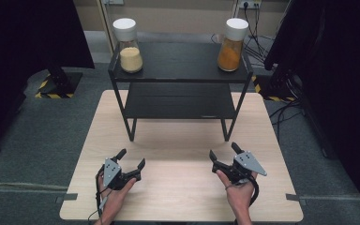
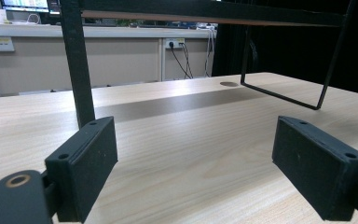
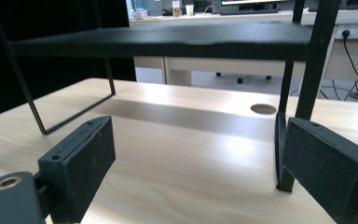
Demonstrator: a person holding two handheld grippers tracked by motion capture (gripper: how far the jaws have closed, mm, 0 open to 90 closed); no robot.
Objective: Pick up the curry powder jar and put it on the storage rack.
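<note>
Black shelf [image 2: 205,11] top cut off, seemingly

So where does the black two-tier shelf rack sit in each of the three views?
High view: the black shelf rack stands at the far middle of the table, a jar at each end of its top tier.
Left gripper view: its leg rises upper left, a tier crosses the top.
Right gripper view: a tier spans the top, a leg at right.
Shared landmark: the round hole in the tabletop.
</note>
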